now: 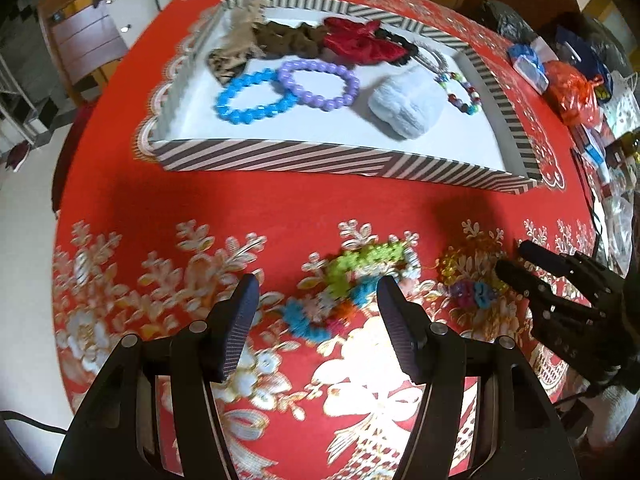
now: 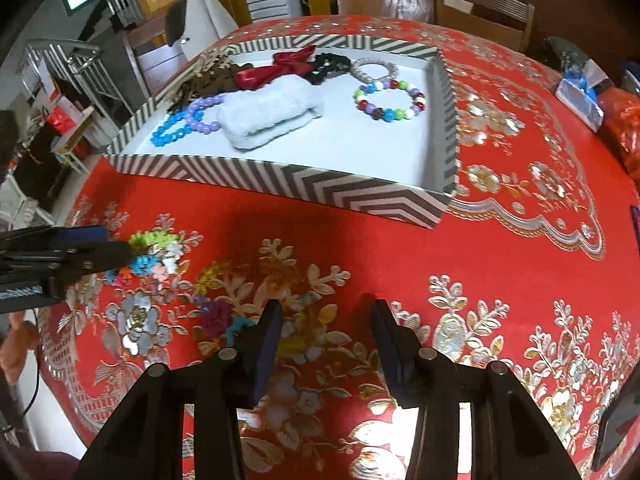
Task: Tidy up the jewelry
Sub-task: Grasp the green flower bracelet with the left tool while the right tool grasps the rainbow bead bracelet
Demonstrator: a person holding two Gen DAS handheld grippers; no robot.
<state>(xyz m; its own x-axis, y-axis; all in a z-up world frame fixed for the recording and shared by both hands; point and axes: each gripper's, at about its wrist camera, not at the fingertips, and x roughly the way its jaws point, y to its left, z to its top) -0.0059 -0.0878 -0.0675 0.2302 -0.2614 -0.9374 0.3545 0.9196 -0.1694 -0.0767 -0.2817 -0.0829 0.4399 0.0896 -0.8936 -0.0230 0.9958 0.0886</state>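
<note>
A striped tray [image 1: 280,156] [image 2: 280,184] on the red tablecloth holds blue [image 1: 250,98] and purple [image 1: 320,84] bead bracelets, a multicolour bead bracelet [image 2: 390,100], a red bow [image 1: 360,40], dark scrunchies and a pale blue fluffy piece [image 1: 408,104]. Loose on the cloth lie a flower-shaped multicolour bracelet [image 1: 348,284] [image 2: 156,256] and a smaller sparkly one [image 1: 468,276] [image 2: 224,312]. My left gripper [image 1: 316,300] is open, its fingers straddling the flower bracelet just above it. My right gripper [image 2: 324,328] is open, right of the sparkly bracelet; it shows in the left wrist view [image 1: 520,264].
Plastic bags and small packets [image 1: 572,84] clutter the table's right side. A blue tissue pack [image 2: 580,96] lies at the far right. Wooden chairs [image 2: 480,12] stand behind the table. A dark phone-like object [image 2: 616,428] lies at the right edge.
</note>
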